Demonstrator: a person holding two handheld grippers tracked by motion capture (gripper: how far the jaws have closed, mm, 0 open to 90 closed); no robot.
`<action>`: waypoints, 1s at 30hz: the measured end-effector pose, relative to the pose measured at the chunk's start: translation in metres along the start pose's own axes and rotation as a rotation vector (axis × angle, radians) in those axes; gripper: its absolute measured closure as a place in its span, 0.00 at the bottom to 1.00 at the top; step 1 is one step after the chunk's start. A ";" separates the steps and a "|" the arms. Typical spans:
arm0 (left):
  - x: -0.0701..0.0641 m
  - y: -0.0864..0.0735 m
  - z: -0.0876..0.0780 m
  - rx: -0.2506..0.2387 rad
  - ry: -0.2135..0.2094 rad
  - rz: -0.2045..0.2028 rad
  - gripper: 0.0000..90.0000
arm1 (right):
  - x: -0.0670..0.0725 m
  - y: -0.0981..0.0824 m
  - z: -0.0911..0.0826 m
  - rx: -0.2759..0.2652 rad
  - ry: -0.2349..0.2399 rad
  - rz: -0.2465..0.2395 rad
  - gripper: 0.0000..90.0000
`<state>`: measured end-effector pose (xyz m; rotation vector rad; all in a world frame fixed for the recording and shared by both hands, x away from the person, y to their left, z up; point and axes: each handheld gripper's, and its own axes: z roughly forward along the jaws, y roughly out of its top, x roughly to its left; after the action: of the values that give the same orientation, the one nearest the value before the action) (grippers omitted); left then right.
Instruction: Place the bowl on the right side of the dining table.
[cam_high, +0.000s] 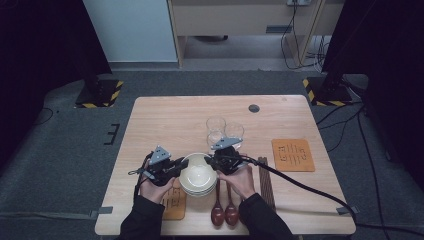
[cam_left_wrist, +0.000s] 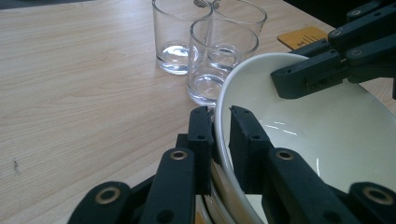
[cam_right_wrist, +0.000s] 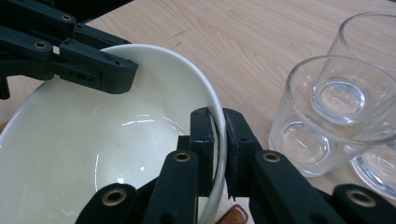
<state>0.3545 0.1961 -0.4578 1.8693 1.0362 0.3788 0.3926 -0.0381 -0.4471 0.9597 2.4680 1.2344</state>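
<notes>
A stack of cream bowls (cam_high: 197, 176) sits near the front edge of the tabletop (cam_high: 165, 120), mouths facing straight up. The bowls are round, so no long axis shows. The top bowl (cam_left_wrist: 317, 135) is gripped from two opposite sides. The left tool (cam_high: 176, 167) is closed on its left rim, one jaw inside the bowl and one outside, as the left gripper view shows. The right tool (cam_high: 211, 161) is closed on the opposite rim in the same way, the thin wall pinched between its jaws in the right gripper view.

Just behind the bowls stand three clear glasses (cam_high: 223, 131), upright and close together. Two dark wooden spoons (cam_high: 224, 210) lie in front of the stack, bowls toward the person and handles pointing away. A pair of dark chopsticks (cam_high: 265, 182) lies to the right, running front to back. An orange mat (cam_high: 292, 155) farther right carries dark markings too small to read; a second orange mat (cam_high: 175, 205) lies partly under the left hand (cam_high: 155, 189).
</notes>
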 end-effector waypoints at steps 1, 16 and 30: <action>0.000 0.000 0.000 -0.001 -0.001 -0.001 0.86 | 0.000 0.000 0.000 -0.004 -0.003 -0.004 0.93; -0.004 0.005 0.000 -0.014 0.036 0.002 0.89 | 0.006 0.007 -0.010 -0.054 -0.035 -0.037 0.93; -0.008 0.007 -0.006 -0.032 0.062 0.008 0.90 | 0.006 0.009 -0.013 -0.058 -0.008 -0.008 0.92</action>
<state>0.3498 0.1915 -0.4473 1.8439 1.0589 0.4576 0.3862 -0.0388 -0.4320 0.9378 2.4141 1.2895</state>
